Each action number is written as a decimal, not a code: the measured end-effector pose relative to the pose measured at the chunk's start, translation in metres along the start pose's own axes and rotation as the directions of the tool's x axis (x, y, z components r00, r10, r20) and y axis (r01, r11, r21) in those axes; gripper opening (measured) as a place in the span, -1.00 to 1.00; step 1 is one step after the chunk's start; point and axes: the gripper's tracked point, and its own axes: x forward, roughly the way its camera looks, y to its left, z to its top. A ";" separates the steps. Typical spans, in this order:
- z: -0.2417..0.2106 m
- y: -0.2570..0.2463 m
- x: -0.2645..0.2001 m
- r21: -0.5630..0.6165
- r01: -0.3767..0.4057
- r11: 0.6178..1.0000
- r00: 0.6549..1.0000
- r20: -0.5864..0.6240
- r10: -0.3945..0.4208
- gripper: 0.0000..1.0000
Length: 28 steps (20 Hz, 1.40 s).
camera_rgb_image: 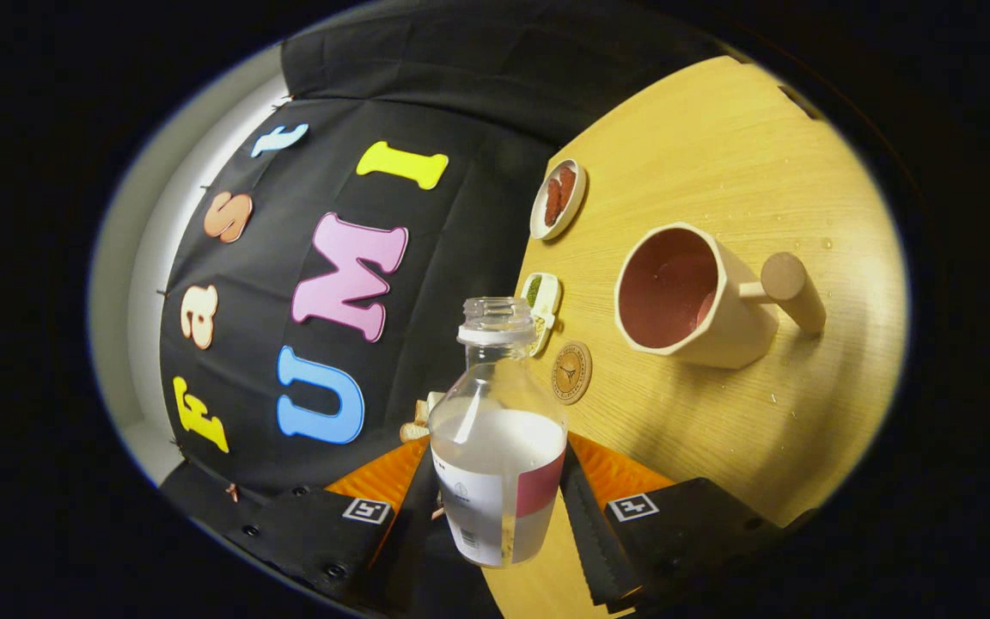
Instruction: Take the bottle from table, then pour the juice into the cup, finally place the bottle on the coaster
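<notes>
Gripper (499, 503) pinching uncapped bottle (498, 430), tilted, neck short of cup (693, 297). Risk: juice spills onto bench (718, 155) if poured early.

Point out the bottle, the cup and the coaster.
bottle (495, 430): gripper view, clear body, between the fingers.
cup (731, 331): gripper view, outer wall.
coaster (571, 372): gripper view, centre of its round face.

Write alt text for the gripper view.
The gripper is shut on an uncapped clear bottle, tipped toward a cup on the wooden table. A round coaster lies between them.
</notes>
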 end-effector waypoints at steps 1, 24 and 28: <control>-0.002 -0.005 0.001 0.033 0.012 0.999 1.000 -0.011 -0.012 0.52; 0.015 -0.018 0.010 0.351 0.042 0.935 0.999 0.014 -0.050 0.52; 0.014 -0.017 0.009 0.382 0.040 0.923 0.998 0.021 -0.052 0.52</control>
